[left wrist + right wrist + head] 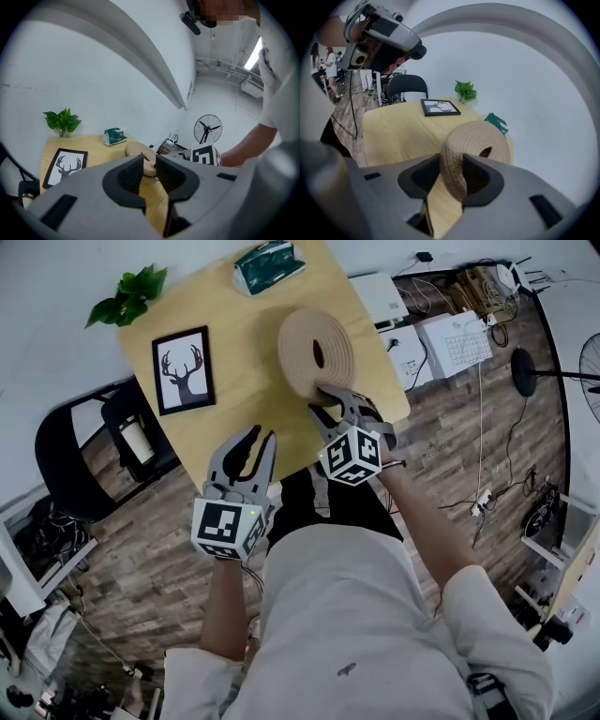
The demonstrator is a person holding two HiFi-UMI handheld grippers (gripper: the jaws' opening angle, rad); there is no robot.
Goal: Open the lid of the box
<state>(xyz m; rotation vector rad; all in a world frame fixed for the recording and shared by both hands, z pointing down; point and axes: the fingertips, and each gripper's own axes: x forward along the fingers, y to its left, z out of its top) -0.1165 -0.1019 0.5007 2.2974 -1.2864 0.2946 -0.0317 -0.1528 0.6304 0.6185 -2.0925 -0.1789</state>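
grips the near rim of the round woven lid (314,348) with the right gripper (328,401), upper middle of the head view. in the right gripper view, shows the right gripper (452,164) with one dark pad on each side of the tan weave (478,136), jaws closed to about half width around the rim's thickness. lifts the lid off flat, tilted up on edge, the face with a small dark hole turned toward the camera. rests its far edge low on the pale wooden surface (244,343). cannot tell a separate box body from the lid in any view.

holds the left gripper (261,442) at the near edge of the surface, lower left of the lid and well apart from it. in the left gripper view (149,161), has the jaws narrowly apart with nothing between them, only bare wood and the lid (138,150) farther off in the gap.

lays a framed deer picture (183,369) flat on the surface just left of the lid. sets a leafy plant (129,296) at the upper left corner and a green packet (268,265) at the top edge. places a black chair (89,451) beside the surface at the left. spreads cables and white boxes (450,341) over the wooden floor at the upper right, with a standing fan (207,128) behind.
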